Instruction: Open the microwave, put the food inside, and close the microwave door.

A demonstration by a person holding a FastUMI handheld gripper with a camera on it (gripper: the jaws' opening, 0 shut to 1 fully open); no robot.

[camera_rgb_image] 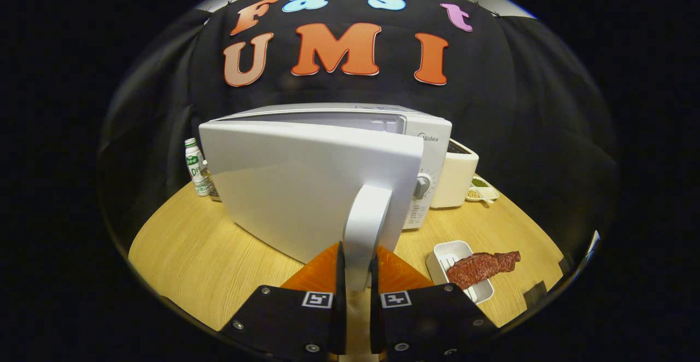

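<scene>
Gripping the microwave door [306, 187] handle [365, 231], jaws clamped on it; door swung partway open, steak [481, 267] on tray [449, 252] on the bench [208, 263].

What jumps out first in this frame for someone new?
The white microwave door, swung partly open, with its white vertical handle clamped between the fingers of the gripper. Next, the reddish-brown slab of meat lying across a small white rectangular tray on the light wooden table, beside the fingers and in front of the microwave's control panel.
</scene>
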